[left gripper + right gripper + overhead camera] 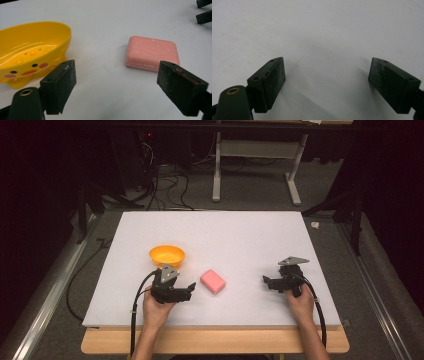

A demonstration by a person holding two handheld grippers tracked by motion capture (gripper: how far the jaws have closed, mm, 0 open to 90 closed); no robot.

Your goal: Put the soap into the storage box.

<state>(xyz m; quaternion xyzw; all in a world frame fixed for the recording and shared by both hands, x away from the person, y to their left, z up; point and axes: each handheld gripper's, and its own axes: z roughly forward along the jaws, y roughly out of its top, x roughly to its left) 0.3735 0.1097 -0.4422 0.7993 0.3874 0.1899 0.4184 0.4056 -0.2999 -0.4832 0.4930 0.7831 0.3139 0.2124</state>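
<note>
Left tongs [191, 291]: jaws apart with nothing between them, low over the board, tips toward the soap.
Right tongs [268, 281]: jaws apart over bare board, nothing between them.
Soap [152, 53]: pink bar lying flat just ahead of the left tongs, between the two tongs, apart from both; no readable stamp.
Dish [30, 51]: yellow soap dish with a painted face, just beside the left tongs, away from the soap.
Board [215, 235]: white and matte, resting on a wooden table [215, 342].
Room: dark, grey carpet, cables and a metal frame [257, 157] beyond the board.
Writing: no readable lettering.
</note>
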